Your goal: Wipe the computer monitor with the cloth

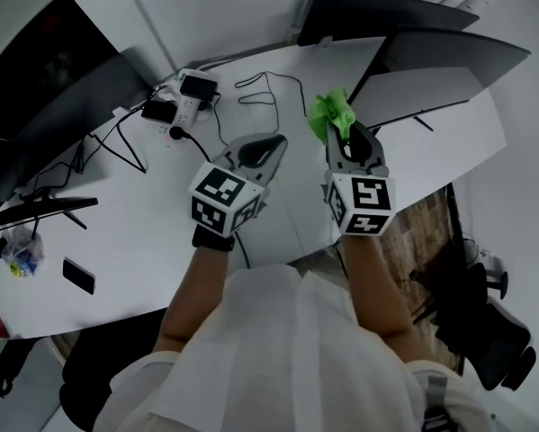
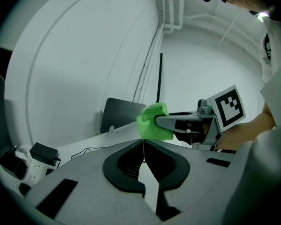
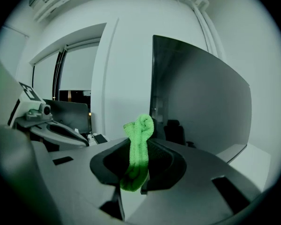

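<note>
Right hand-held gripper (image 1: 345, 131) is clamped on the green cloth (image 1: 328, 112). In the right gripper view the cloth (image 3: 139, 142) stands pinched between the two jaws, with a folded tuft sticking up past the tips. Left hand-held gripper (image 1: 271, 144) hovers beside it over the middle of the surface. Its jaws are pressed together with nothing between them, as the left gripper view shows at the tips (image 2: 143, 143).

The cloth is up off the white surface (image 1: 134, 232), close to the left end of the wide curved monitor (image 1: 431, 84) standing toward the right far corner. I cannot tell whether the cloth touches the screen (image 3: 201, 97).

The surface is a long white desk in a white-walled room. A second dark monitor (image 1: 377, 14) sits behind the curved one at the far edge, and a third monitor (image 1: 62, 120) stands along the left side.

A white power strip (image 1: 190, 106) with black adapters plugged in lies near the far edge, and thin black cables (image 1: 269, 93) loop from it across the middle. A black phone (image 1: 78, 275) lies flat near the near left corner, with a small clear bag (image 1: 19, 250) just beyond it. A dark office chair (image 1: 485, 327) stands on the floor past the right edge.
</note>
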Demonstrator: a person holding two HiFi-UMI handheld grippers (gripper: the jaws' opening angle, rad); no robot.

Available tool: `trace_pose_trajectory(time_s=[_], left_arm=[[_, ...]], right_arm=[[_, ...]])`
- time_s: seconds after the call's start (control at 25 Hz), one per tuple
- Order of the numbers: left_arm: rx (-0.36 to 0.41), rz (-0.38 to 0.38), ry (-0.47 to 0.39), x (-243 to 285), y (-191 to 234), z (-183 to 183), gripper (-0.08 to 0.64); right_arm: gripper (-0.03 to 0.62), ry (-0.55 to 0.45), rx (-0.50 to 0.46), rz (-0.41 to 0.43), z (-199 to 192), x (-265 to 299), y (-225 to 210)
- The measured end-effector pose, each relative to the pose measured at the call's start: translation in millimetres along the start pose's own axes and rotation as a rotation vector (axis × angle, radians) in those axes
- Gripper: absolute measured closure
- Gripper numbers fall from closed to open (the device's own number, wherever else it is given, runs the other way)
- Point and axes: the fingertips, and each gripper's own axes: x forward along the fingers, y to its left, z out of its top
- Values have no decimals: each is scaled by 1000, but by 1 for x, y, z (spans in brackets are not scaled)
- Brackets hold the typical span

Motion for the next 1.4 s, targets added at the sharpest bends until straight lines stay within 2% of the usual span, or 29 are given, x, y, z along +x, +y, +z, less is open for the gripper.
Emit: trace_pose_trajectory(time_s=[0.2, 0.52, 0.8, 1.4], left_arm=[[1, -5, 19, 3, -3, -6, 543], [0, -3, 35, 4, -8, -12, 543], [-2, 7, 35, 1, -11, -14, 543], [4, 69, 36, -17, -14, -18, 543]], right_arm=[[517, 49, 11, 0, -29, 4, 0], [517, 61, 4, -3, -42, 6, 2], [517, 161, 73, 18, -83, 10, 4], [517, 319, 0, 55, -145, 15, 10]])
